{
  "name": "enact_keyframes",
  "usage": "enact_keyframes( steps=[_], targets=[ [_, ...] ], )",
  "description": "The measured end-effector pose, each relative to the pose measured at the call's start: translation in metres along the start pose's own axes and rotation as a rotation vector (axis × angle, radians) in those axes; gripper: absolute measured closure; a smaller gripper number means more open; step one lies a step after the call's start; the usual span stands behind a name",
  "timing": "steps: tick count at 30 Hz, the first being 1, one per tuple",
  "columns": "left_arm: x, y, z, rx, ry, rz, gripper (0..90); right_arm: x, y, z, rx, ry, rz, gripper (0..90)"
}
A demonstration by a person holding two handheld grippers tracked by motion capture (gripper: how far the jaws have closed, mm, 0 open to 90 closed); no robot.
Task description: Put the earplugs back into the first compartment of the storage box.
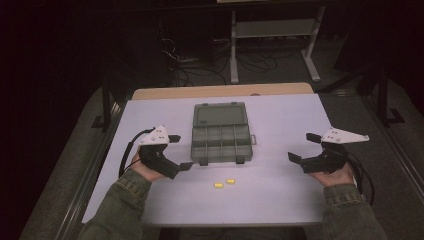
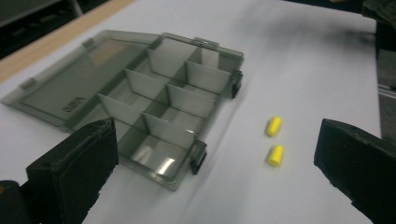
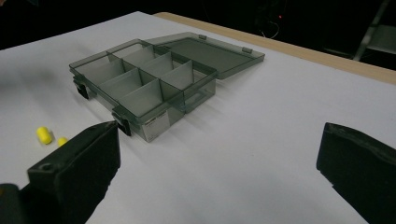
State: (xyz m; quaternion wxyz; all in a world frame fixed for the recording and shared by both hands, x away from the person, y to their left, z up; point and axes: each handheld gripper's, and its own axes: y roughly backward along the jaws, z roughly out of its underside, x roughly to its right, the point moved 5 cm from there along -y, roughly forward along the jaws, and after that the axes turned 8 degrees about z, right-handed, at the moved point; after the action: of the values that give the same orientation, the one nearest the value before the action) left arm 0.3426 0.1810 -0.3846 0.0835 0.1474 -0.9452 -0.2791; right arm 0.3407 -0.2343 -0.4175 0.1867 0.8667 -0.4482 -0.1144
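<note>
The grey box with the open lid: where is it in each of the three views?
High view: box at table centre, lid to the far side.
Left gripper view: box left of centre, above the left jaw.
Right gripper view: box upper left.
Shared landmark: two yellow plugs near its latches.

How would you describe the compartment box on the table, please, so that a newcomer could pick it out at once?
Start at the white table and look to its middle, between the left gripper and the right gripper. There lies the organiser box, smoky translucent grey, its lid folded flat open toward the far edge. Unlike the two small yellow pieces lying in front of it, it is large, rectangular and divided into compartments.
</note>
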Motion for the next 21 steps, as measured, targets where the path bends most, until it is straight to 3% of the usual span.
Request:
enact_keyframes(
  steps=[6,21],
  targets=[
    [0.008,-0.016,-0.002,-0.061,-0.029,0.041,0.0,0.0,0.0,0.0,0.0,0.002,0.001,0.0],
    [0.018,-0.047,-0.003,-0.122,-0.066,0.106,0.0,-0.002,-0.001,0.001,-0.009,0.009,-0.006,0.0]
  ],
)
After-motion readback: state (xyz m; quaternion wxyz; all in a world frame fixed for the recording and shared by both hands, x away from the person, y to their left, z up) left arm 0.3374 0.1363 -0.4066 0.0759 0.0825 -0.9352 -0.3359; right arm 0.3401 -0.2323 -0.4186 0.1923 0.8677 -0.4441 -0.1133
